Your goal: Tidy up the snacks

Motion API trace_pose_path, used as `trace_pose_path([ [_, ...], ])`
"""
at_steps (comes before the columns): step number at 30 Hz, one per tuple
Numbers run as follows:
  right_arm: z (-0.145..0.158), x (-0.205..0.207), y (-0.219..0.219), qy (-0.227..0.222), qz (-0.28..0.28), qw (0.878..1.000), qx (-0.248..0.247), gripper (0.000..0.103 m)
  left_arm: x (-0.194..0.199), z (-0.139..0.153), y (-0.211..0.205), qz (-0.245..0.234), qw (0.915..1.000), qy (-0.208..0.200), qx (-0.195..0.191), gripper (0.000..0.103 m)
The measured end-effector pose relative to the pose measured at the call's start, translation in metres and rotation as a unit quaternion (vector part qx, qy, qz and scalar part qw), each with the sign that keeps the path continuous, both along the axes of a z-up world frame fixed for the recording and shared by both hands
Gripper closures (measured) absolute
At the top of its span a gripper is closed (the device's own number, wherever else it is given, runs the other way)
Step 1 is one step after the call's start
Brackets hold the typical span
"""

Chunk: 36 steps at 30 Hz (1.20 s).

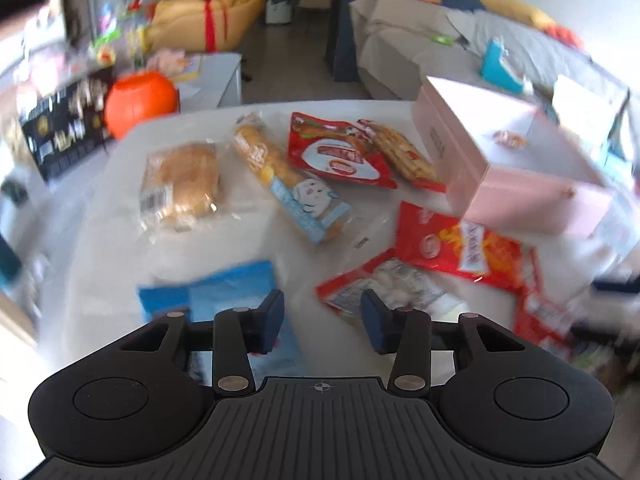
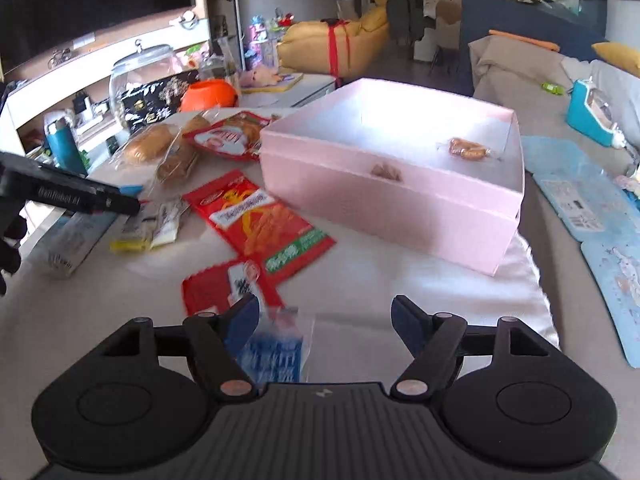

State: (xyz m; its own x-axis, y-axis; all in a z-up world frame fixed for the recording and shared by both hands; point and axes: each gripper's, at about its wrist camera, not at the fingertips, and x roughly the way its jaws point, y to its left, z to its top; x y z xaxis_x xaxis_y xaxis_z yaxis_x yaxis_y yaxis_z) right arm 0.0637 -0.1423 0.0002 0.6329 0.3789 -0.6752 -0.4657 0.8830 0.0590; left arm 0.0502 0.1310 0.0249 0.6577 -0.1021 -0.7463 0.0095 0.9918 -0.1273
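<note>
— Snacks scattered over the white tabletop; pink box open at the right, one small sausage pack inside near its far right corner.

— Long bread pack?

— Lying flat, long axis diagonal, running from far left toward near right. Red strip-snack pouch just beside the box, also on a slant.

— Left gripper?

— Fingers apart, empty, hovering between a blue packet and a red-edged pouch.

— Right gripper?

— Fingers wide apart, above a blue-printed clear packet, not pressing it.
</note>
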Motion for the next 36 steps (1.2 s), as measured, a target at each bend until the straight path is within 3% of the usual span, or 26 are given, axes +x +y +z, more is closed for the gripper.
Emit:
trace_pose_path([
  [3, 0.0, -0.009, 0.004, 0.012, 0.028, 1.0, 0.002, 0.027, 0.005, -0.005, 0.003, 0.016, 0.9964, 0.023, -0.08, 0.056],
  [6, -0.002, -0.019, 0.013, 0.004, 0.047, 0.999, -0.008, 0.024, 0.014, -0.006, 0.0, 0.036, 0.9937, 0.017, -0.105, 0.056],
  [12, -0.012, -0.022, 0.025, -0.007, 0.043, 0.999, -0.017, 0.016, 0.032, -0.011, -0.028, 0.018, 0.9979, 0.004, -0.063, 0.055],
  [16, -0.012, -0.023, 0.024, -0.008, 0.04, 0.999, -0.011, 0.015, 0.026, -0.013, -0.054, -0.02, 0.9997, -0.013, 0.01, 0.051],
  [21, -0.013, -0.023, 0.024, -0.01, 0.036, 0.999, -0.013, 0.013, 0.003, -0.018, -0.07, -0.064, 0.9938, -0.029, 0.086, 0.047],
  [27, -0.013, -0.022, 0.025, -0.011, 0.032, 0.999, -0.017, 0.01, -0.037, -0.01, -0.054, -0.068, 0.9909, -0.041, 0.109, 0.049],
  [33, -0.014, -0.021, 0.025, -0.01, 0.028, 0.999, -0.017, 0.008, -0.056, -0.001, -0.036, -0.02, 0.9958, -0.034, 0.083, 0.05],
  [36, -0.014, -0.021, 0.024, -0.01, 0.029, 0.999, -0.017, 0.008, -0.057, -0.004, -0.039, -0.026, 0.9962, -0.024, 0.08, 0.052],
])
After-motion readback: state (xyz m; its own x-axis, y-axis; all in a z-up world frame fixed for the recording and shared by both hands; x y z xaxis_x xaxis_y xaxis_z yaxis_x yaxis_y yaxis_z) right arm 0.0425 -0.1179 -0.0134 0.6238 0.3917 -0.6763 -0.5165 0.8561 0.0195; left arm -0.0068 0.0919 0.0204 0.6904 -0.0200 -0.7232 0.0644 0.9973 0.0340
